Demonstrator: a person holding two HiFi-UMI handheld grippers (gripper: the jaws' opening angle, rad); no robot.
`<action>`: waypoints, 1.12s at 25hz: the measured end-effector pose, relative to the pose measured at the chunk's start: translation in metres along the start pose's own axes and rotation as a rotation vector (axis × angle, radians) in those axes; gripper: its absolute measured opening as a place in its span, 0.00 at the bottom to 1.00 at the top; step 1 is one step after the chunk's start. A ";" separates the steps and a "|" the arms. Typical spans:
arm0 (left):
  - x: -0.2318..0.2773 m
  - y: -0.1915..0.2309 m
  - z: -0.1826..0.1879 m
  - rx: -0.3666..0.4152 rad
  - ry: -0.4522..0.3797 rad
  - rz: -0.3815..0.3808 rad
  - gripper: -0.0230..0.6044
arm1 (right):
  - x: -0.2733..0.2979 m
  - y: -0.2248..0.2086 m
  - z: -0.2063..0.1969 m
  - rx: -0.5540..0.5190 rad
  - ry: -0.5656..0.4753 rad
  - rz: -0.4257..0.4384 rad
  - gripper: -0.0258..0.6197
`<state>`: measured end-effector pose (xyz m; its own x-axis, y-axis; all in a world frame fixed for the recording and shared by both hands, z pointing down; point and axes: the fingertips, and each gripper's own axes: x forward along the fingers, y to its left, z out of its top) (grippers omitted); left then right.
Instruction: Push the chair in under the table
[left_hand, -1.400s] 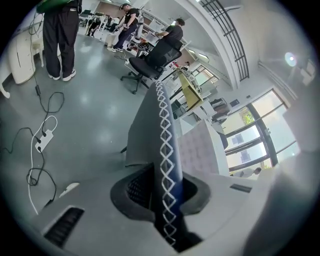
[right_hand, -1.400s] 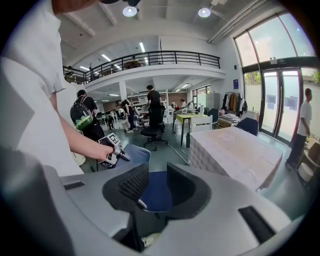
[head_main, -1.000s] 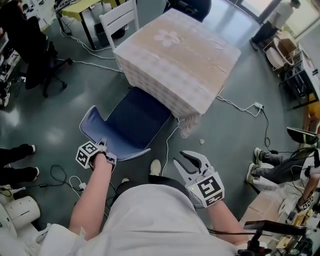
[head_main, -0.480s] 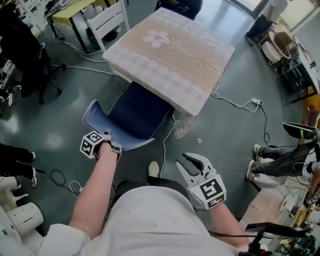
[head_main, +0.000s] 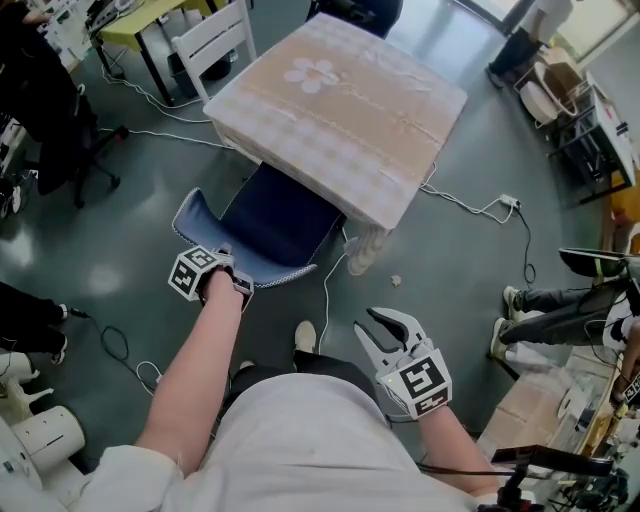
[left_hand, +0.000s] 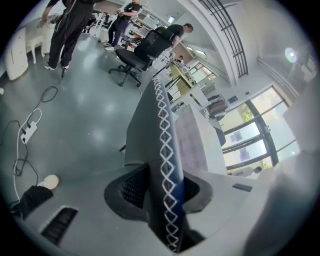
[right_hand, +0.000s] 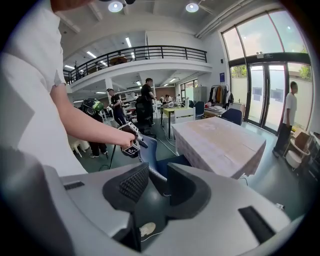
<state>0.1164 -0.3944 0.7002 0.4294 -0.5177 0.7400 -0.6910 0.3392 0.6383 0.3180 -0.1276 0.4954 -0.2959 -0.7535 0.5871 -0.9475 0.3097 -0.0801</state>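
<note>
A blue chair (head_main: 272, 218) with a grey, white-stitched back stands with its seat partly under the table (head_main: 340, 110), which wears a beige checked cloth. My left gripper (head_main: 222, 260) sits at the top rim of the chair's back (left_hand: 150, 130). Its jaws have just been opening and now straddle the rim loosely, with the rim still between them in the left gripper view (left_hand: 162, 187). My right gripper (head_main: 370, 330) hangs open and empty over the floor, nearer to me than the table's corner. The right gripper view (right_hand: 157, 185) shows the chair (right_hand: 150, 150) and the table (right_hand: 220, 140) ahead.
White cables trail over the grey floor to a power strip (head_main: 510, 203) right of the table. A white chair (head_main: 215, 40) and a black office chair (head_main: 70, 130) stand at the far left. A seated person's legs (head_main: 550, 325) are at the right. My shoe (head_main: 308, 337) is by the chair.
The chair has slid further under the table, and my left gripper went with its back toward the table. The right gripper has hardly moved.
</note>
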 end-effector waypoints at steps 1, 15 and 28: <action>-0.001 0.001 0.000 0.022 0.013 0.013 0.22 | 0.001 0.002 0.002 -0.003 0.000 0.000 0.23; -0.071 -0.008 0.022 0.189 0.009 -0.127 0.39 | 0.017 0.059 0.027 -0.050 -0.037 -0.001 0.23; -0.234 0.001 0.018 0.486 0.114 -0.500 0.39 | 0.039 0.175 0.057 -0.109 -0.089 -0.003 0.21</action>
<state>0.0041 -0.2869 0.5238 0.8027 -0.4258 0.4175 -0.5654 -0.3208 0.7599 0.1339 -0.1361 0.4584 -0.3077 -0.8013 0.5131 -0.9308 0.3652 0.0122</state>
